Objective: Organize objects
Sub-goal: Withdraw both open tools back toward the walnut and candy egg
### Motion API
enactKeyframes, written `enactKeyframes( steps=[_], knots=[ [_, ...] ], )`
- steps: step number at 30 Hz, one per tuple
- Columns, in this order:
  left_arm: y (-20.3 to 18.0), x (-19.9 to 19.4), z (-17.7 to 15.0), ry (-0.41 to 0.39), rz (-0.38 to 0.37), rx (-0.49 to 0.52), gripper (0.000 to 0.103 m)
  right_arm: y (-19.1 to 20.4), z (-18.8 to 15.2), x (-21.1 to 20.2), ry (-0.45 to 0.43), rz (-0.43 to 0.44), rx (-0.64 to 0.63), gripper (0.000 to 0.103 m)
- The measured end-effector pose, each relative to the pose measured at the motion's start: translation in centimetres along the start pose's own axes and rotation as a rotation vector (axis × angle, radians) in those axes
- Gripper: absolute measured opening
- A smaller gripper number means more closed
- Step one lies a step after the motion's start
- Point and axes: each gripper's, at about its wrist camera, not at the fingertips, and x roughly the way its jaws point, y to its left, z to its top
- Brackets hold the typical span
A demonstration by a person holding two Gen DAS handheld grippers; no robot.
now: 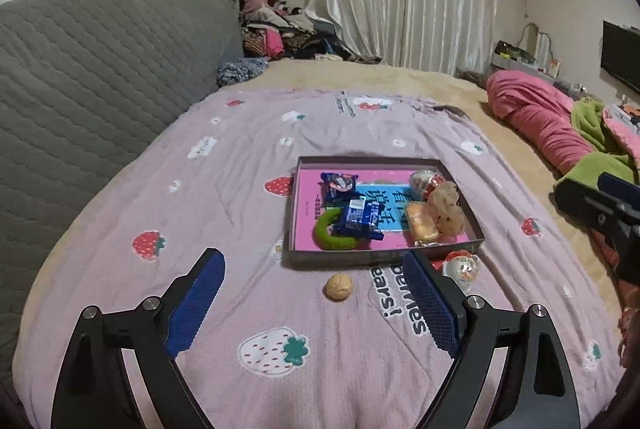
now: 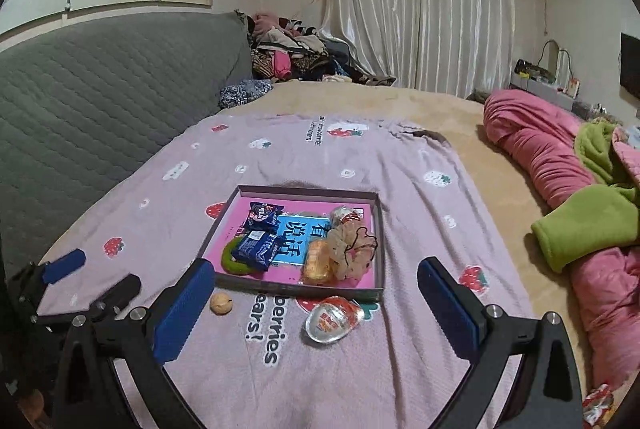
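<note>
Where blanket (image 2: 360, 369) lies flat, print reads "berries".

Each handheld tool is matte black plastic. The left gripper (image 1: 314, 303) has two curved black arms branching into a fork, each ending in a flat blue pad with a fine ridged texture. Round silver screws sit at the pivots. The right gripper (image 2: 316, 303) looks identical.
</note>
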Motion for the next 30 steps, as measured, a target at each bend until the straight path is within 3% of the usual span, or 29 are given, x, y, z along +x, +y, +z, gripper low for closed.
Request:
enactKeyframes(
  steps=[17,30],
  knots=[
    [0.6,-5.9,-2.2,-0.011,-0.005,-0.023,0.091,0.6,-2.9,-4.5,0.014,-0.018,-0.013,0.102],
    [-0.1,-7.8,-4.1,-0.002,-0.012,-0.002,0.091,0.3,-5.4,-6.6,0.021,-0.031,-0.015,0.102]
  ],
)
